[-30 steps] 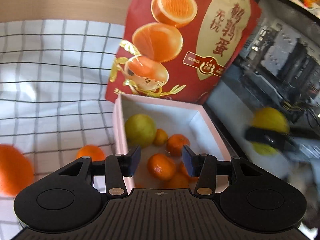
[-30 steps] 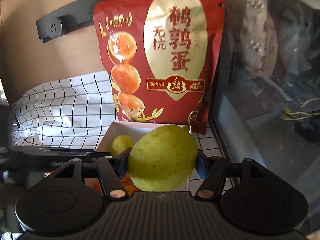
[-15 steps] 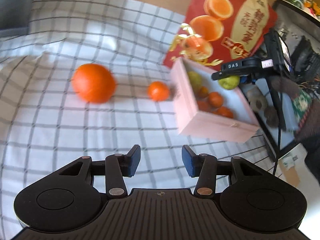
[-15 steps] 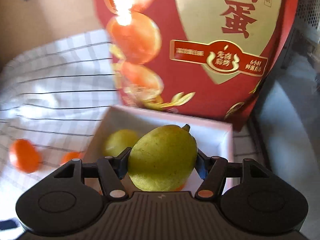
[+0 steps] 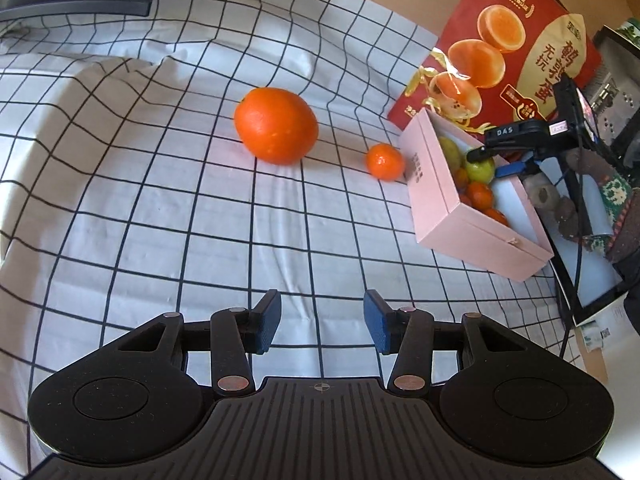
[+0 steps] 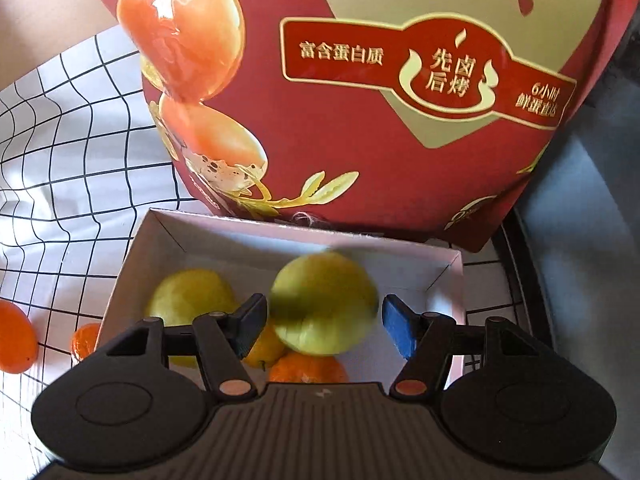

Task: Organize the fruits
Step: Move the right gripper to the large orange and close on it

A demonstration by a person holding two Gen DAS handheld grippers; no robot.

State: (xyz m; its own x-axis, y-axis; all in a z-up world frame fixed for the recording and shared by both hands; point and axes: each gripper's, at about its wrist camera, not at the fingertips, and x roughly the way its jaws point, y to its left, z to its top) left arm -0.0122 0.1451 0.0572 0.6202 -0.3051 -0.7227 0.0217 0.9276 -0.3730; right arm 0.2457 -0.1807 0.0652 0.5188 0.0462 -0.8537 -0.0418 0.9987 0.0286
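Since half a second ago the green pear (image 6: 324, 304) has come loose from the right gripper (image 6: 324, 322): its blue pads, then pressed against the fruit, now stand clear of it on both sides, and the pear shows blurred between them over the pink box (image 6: 280, 236).

Left wrist view: the left gripper (image 5: 322, 320) is open with nothing between its fingers, hanging over the checked cloth (image 5: 160, 200). A big orange (image 5: 276, 125) lies well ahead of it on the cloth, and a small mandarin (image 5: 385, 161) sits just beside the box's (image 5: 440, 208) left wall. Inside the box are mandarins and green fruit; the right gripper (image 5: 486, 162) reaches in over them from the right.

Right wrist view: below the pear in the box lie another yellow-green fruit (image 6: 188, 296) at the left and a mandarin (image 6: 308, 368) near the gripper's body. A red snack bag (image 6: 360, 120) stands right behind the box.
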